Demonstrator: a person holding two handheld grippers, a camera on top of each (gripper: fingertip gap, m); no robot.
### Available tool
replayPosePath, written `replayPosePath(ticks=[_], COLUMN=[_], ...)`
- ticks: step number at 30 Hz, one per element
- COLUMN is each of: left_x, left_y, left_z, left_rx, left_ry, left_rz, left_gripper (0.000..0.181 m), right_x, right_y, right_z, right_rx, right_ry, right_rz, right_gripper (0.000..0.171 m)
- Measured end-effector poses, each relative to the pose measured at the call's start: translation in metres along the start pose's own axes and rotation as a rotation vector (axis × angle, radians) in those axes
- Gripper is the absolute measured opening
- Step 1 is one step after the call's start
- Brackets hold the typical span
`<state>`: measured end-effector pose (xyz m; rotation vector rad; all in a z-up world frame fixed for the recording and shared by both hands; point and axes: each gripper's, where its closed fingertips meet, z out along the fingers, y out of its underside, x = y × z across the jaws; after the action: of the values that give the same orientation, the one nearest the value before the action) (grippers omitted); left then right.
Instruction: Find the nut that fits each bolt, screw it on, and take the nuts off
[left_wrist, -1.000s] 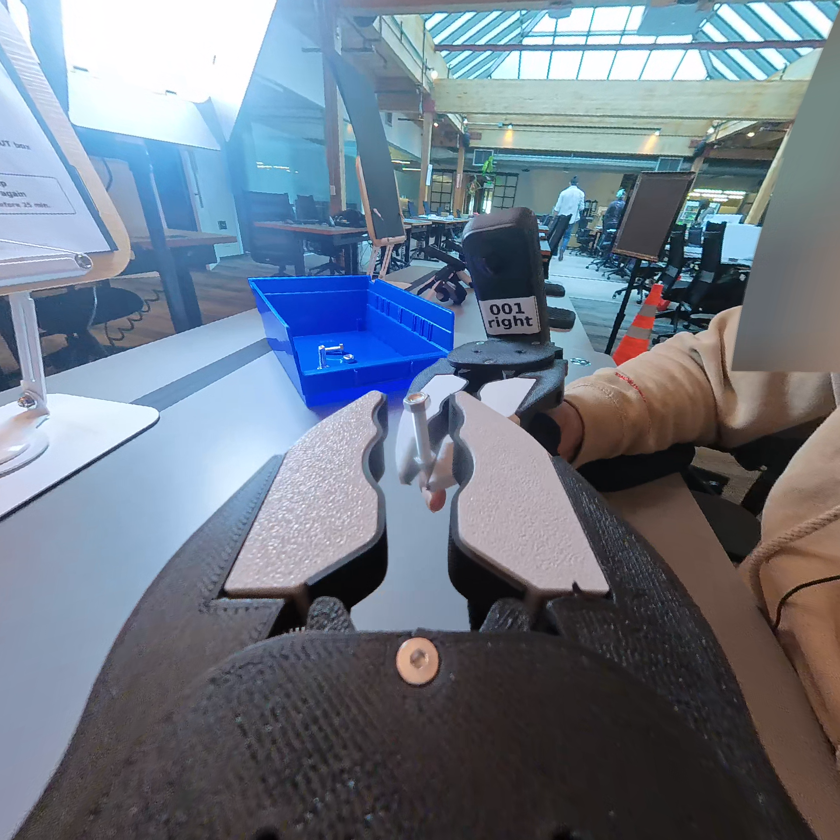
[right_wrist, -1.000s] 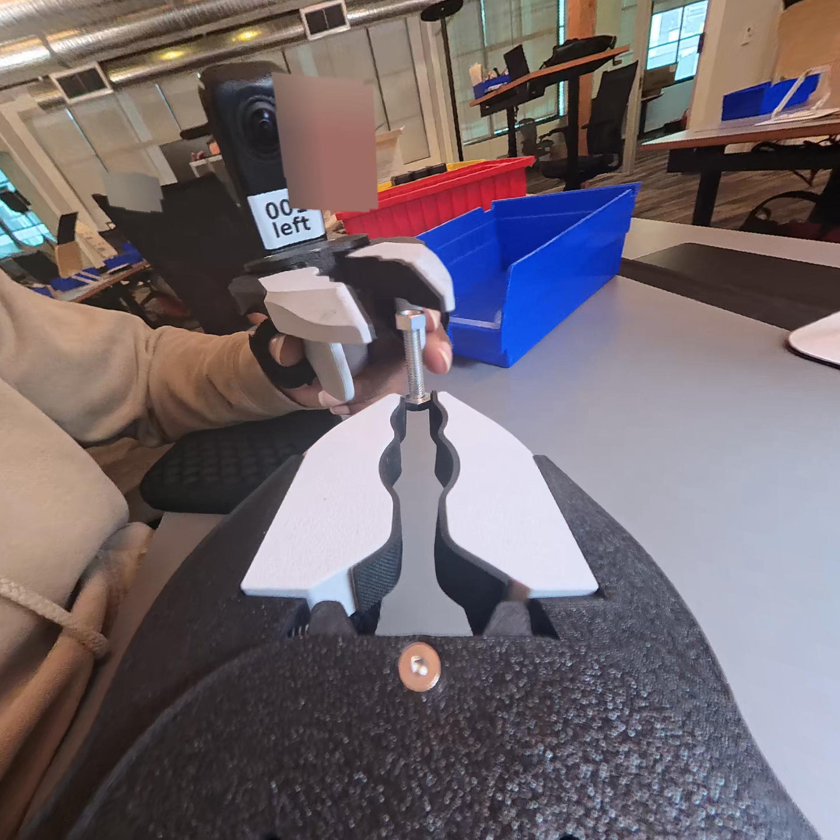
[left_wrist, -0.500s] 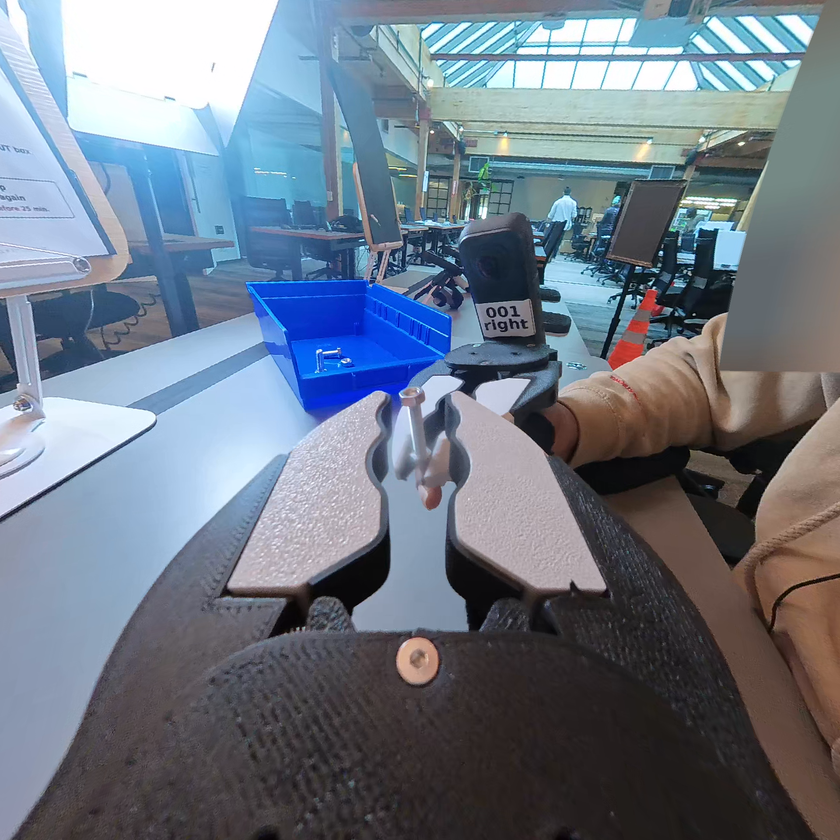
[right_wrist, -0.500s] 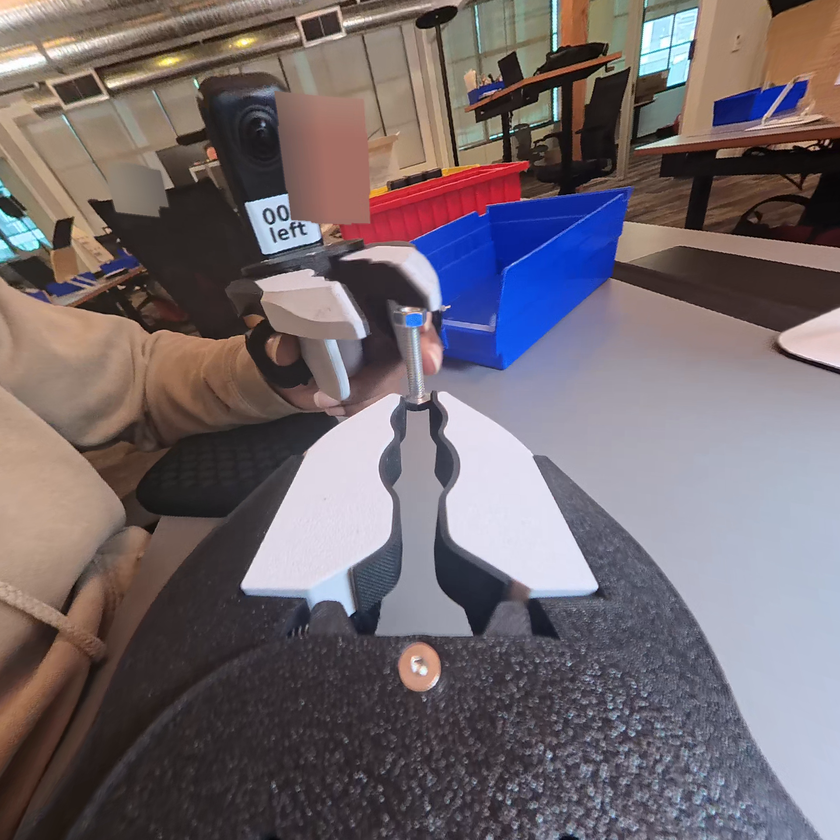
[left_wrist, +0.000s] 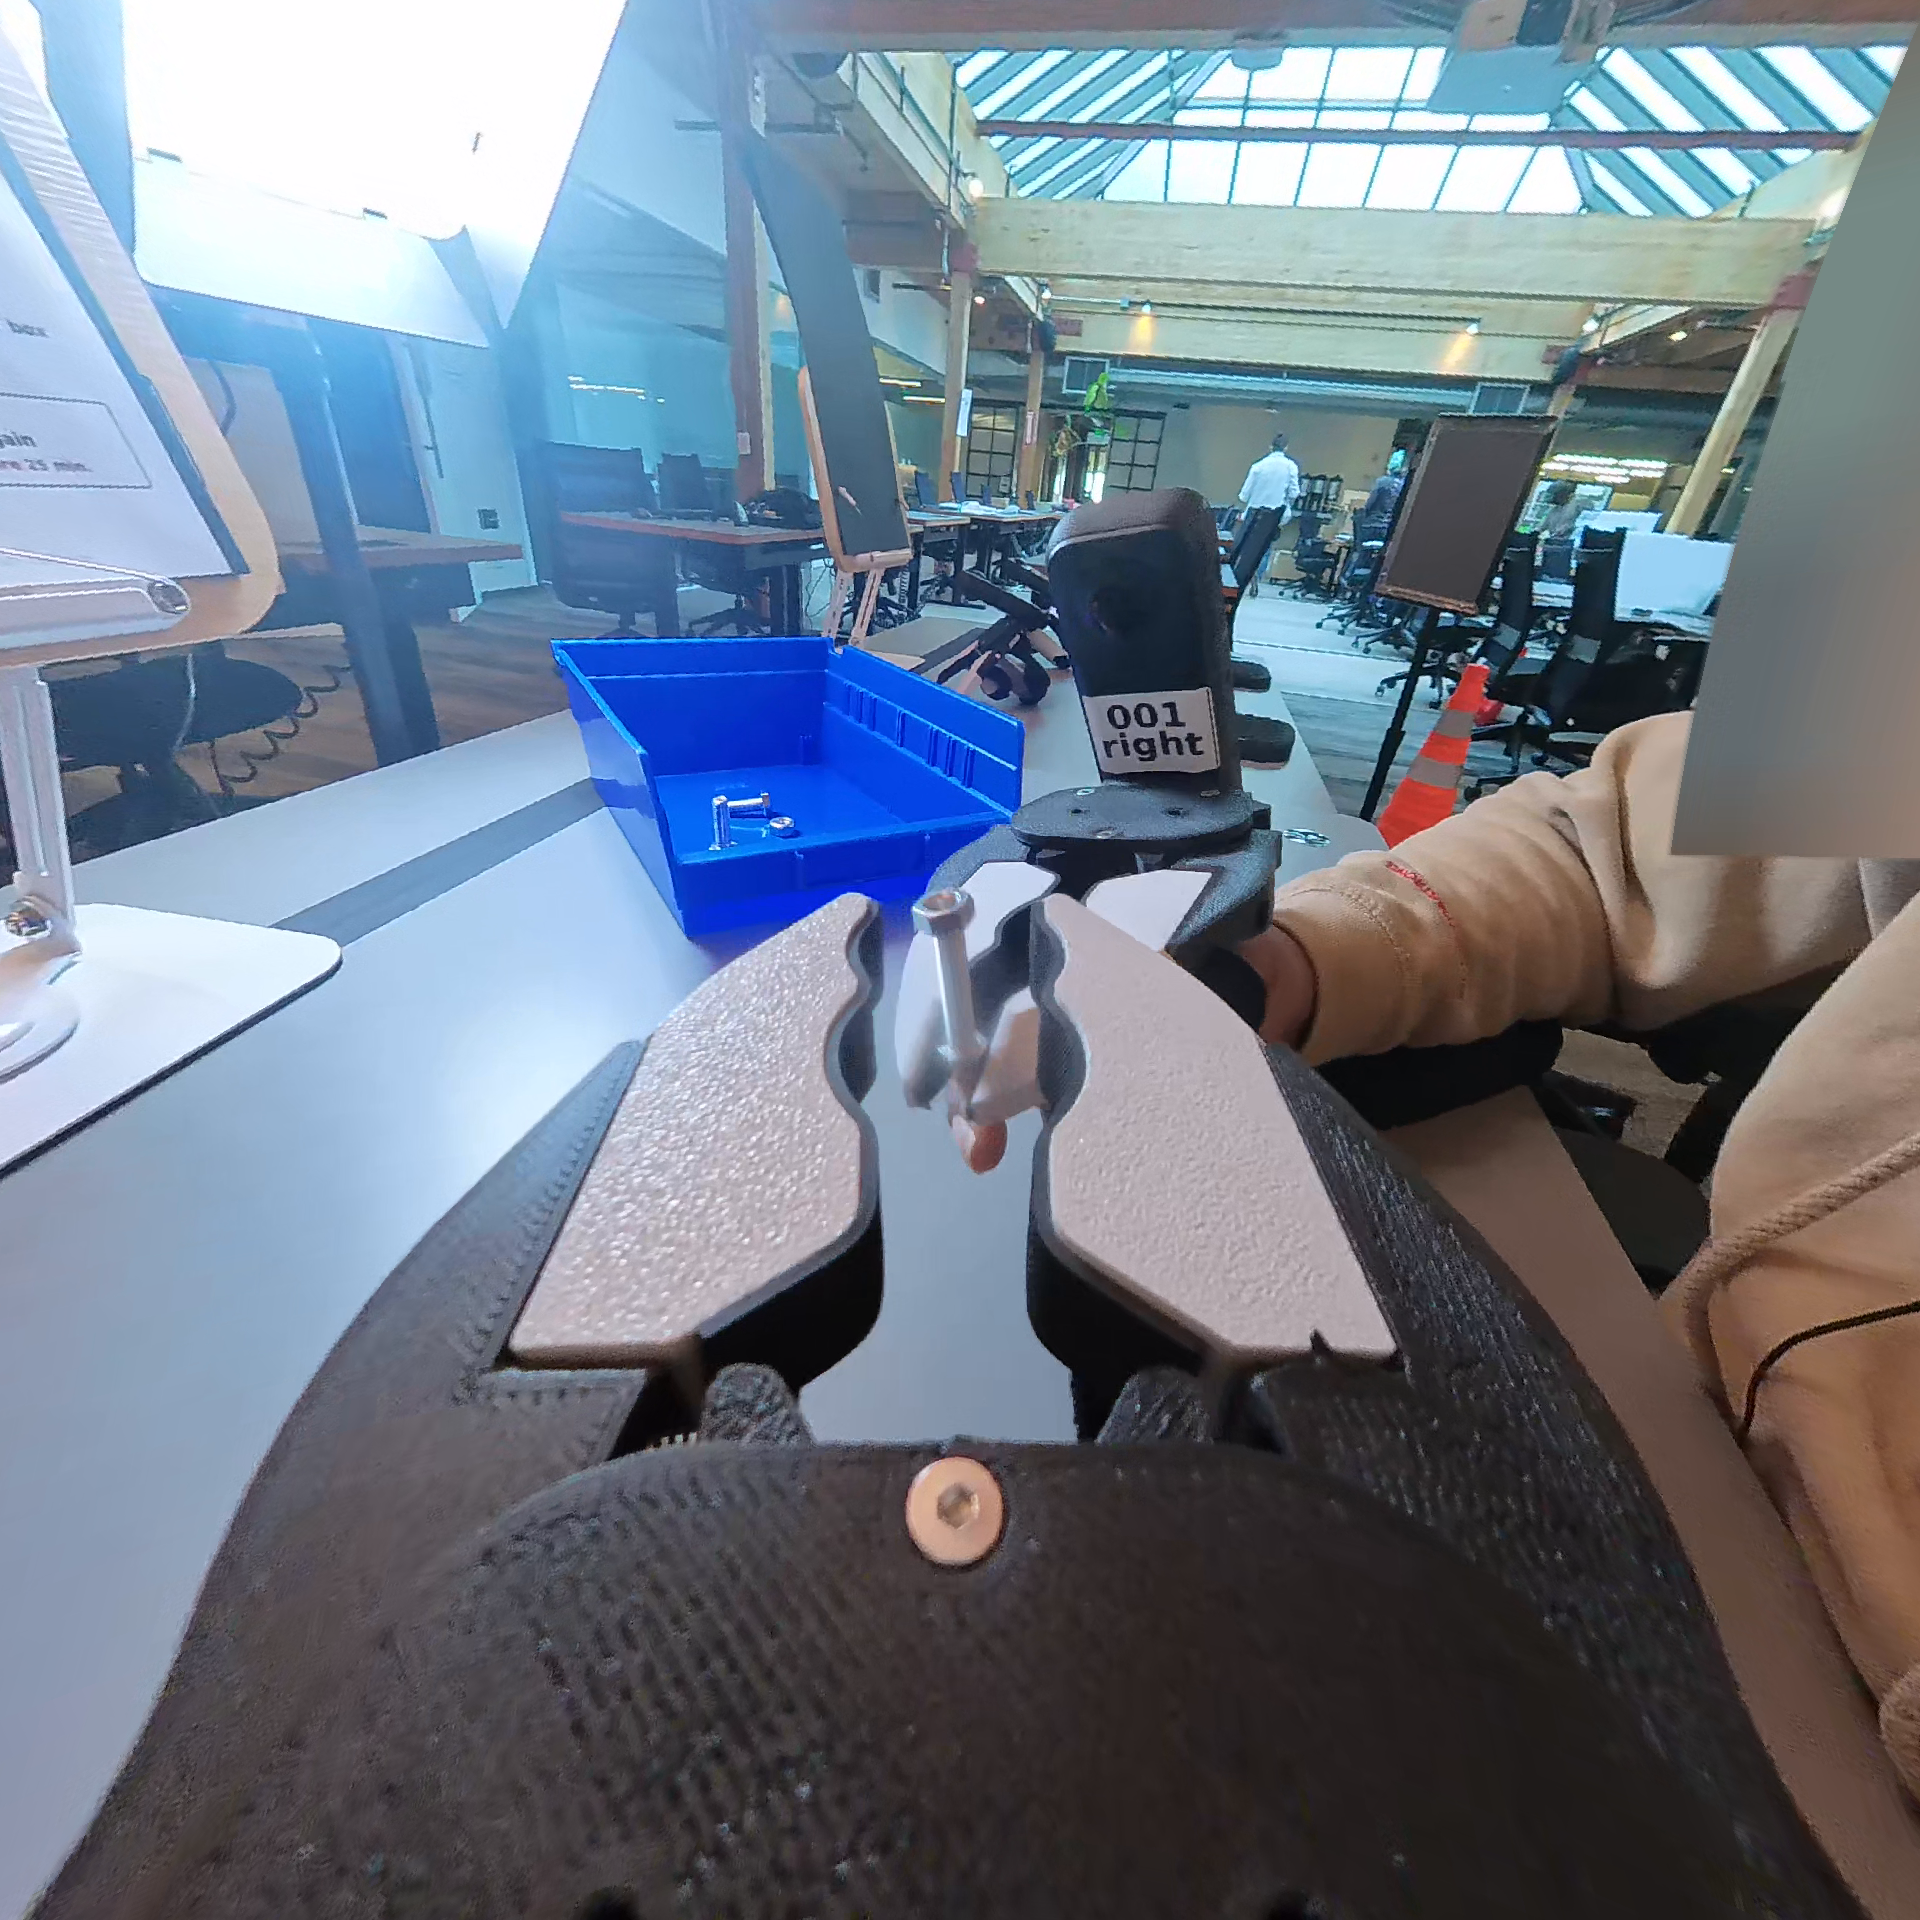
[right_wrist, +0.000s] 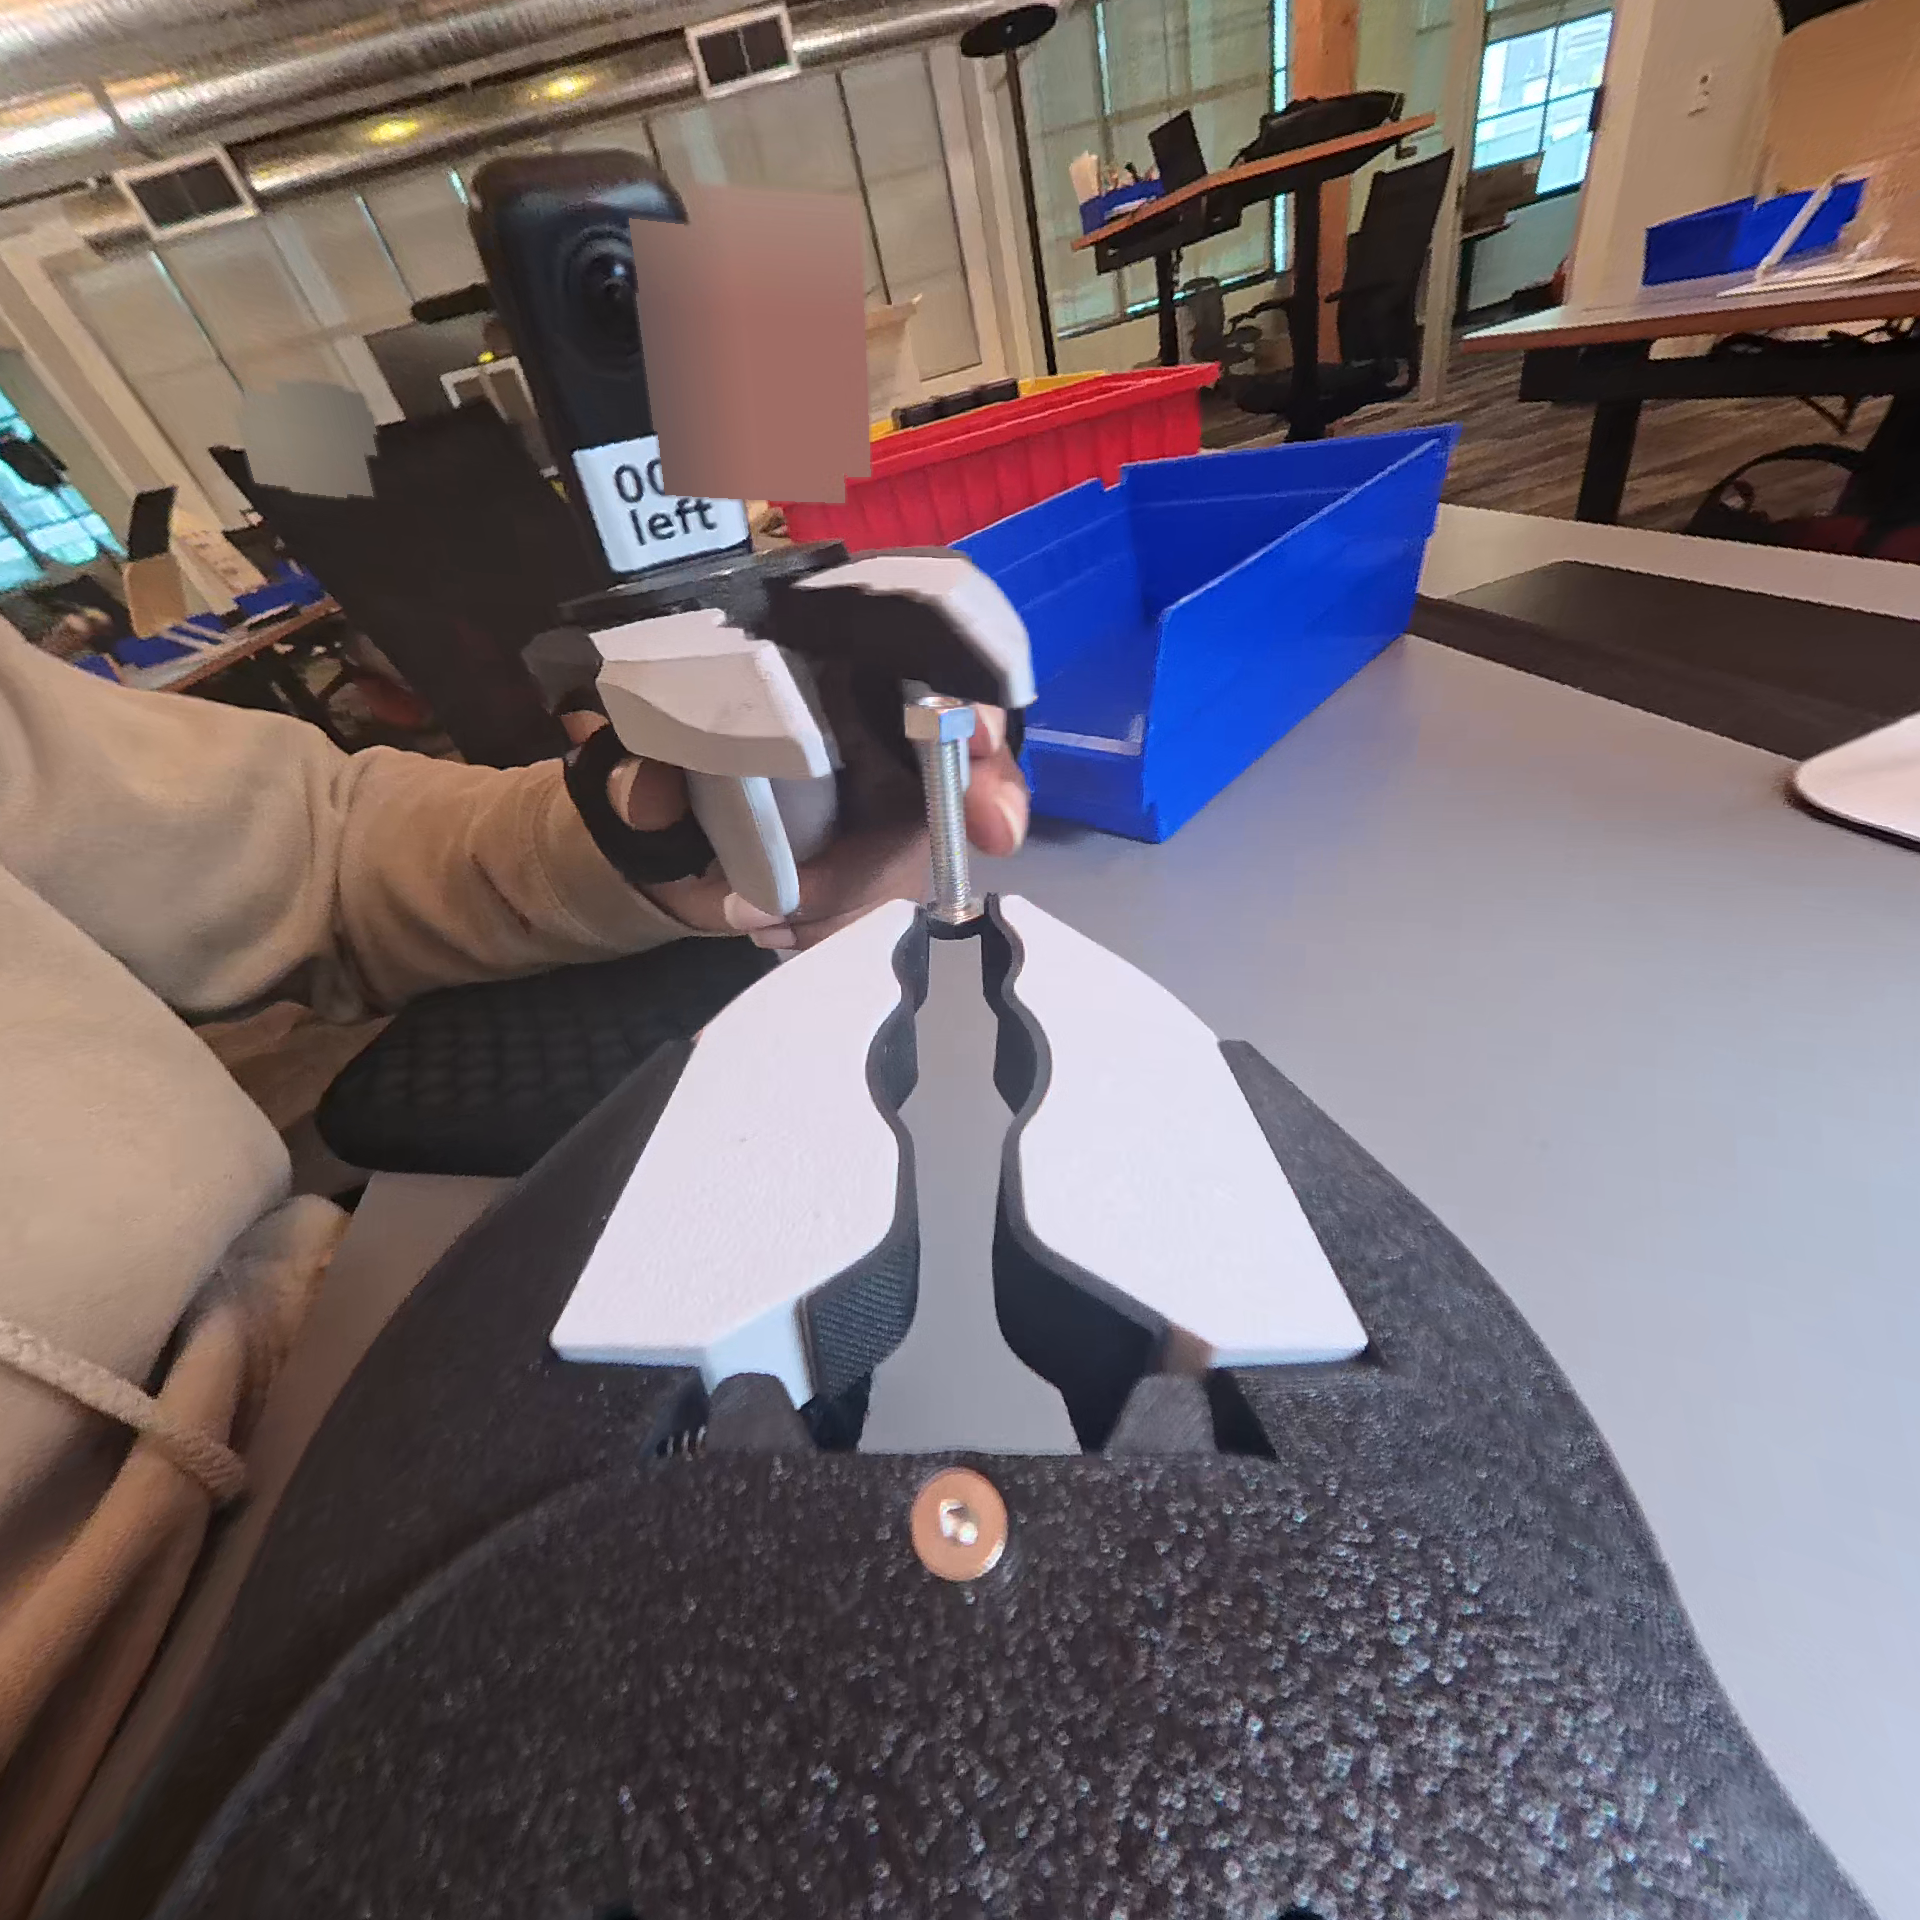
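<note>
Now the right gripper is clamping an upright bolt, the left gripper gaping around its head, bin behind.

Silver bolt, blue bin, grey table

the right gripper has its jaws nearly together, pinching at the very tips, and it points toward the left gripper, which faces it from just ahead. the left gripper's jaws stand apart with a clear gap between the fingers. a hand in a black fingerless glove wraps the left gripper's handle, a tan sleeve behind it; another tan sleeve reaches to the right gripper.
</note>
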<state>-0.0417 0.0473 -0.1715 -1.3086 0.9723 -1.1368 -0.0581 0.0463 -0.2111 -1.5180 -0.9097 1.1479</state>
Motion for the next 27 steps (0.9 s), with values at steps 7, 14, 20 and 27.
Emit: replayPosePath(ticks=[7,14,20,27], left_x=[0.008,-0.005,-0.021,-0.023], left_y=[-0.003,0.001,0.003,0.017], left_z=[-0.003,-0.003,-0.008,-0.004], left_rx=[0.006,-0.012,-0.004,-0.061], left_ry=[0.056,-0.018,-0.061,-0.071], left_rz=[0.003,0.003,-0.034,-0.022], left_gripper=[0.011,0.015,0.015,0.015], right_x=[0.009,0.006,0.012,0.033], right_y=[-0.005,-0.003,-0.007,-0.023], right_z=[-0.005,-0.003,-0.007,-0.025], right_rx=[0.028,0.021,0.034,0.082], right_ry=[0.035,0.024,0.042,0.117], right_rz=[0.025,0.022,0.026,0.007], right_gripper=[0.01,0.01,0.01,0.01])
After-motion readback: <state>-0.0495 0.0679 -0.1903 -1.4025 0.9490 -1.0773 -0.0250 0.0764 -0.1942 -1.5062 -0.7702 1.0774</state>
